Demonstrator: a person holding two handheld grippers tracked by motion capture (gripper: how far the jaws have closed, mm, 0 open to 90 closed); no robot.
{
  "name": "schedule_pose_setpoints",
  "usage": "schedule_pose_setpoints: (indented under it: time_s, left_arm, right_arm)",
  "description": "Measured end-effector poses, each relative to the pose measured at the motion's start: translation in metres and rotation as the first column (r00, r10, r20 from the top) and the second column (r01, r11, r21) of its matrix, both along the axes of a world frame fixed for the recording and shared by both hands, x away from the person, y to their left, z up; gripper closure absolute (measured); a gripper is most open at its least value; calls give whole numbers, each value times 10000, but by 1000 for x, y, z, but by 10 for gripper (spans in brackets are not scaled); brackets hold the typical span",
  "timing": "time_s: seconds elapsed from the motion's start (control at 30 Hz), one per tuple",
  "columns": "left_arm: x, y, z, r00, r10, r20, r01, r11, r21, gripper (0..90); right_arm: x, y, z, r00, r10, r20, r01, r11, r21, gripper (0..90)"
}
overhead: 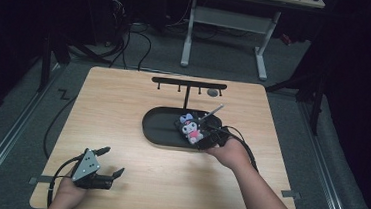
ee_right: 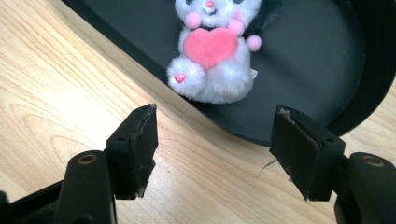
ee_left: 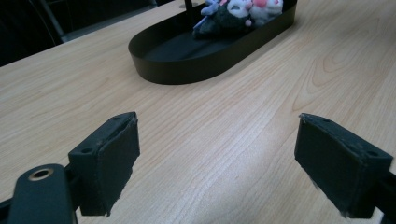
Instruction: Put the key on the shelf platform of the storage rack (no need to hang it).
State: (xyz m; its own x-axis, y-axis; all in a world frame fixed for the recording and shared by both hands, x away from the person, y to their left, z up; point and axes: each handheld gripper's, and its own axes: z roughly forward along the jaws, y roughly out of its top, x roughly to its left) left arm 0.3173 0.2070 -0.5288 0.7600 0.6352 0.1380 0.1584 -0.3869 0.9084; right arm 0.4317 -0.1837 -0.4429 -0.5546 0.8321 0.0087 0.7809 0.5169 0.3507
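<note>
Just beyond right gripper (ee_right: 212,140) — plush toy (ee_right: 215,56) | tray (ee_right: 317,60) | jaws apart

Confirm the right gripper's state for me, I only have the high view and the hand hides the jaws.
Observer: The right gripper is open; in its own view the jaws stand wide apart with nothing between them.
Operator: Where is it relative to the toy?
Observer: Its jaws stand just outside the black tray, over the wooden table, apart from the plush toy.
Operator: Any detail on the toy?
Observer: It is white with a pink heart on its chest, lying against the tray's near wall.
Operator: Left side?
Observer: The left gripper is open too, over bare table, pointed toward the tray.
</note>
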Motion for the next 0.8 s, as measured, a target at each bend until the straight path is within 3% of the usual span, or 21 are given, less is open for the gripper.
schedule_pose_setpoints:
  time_s: [0.4,0.63,0.8]
  left_arm:
    - [-1,-1,-1,10000,-12,2,12,10000,69,145]
    - [0,-3,-1,10000,-9,45,9,10000,24,145]
    - [0,-5,0,9999,-65,132,64,9999,133,145]
  right_arm:
    - [-24,-15,-7,9990,-336,294,320,9982,503,311]
    - [-41,-21,-15,9974,-208,687,160,9975,694,299]
    - [-58,-26,-22,9948,-275,985,168,9940,1081,295]
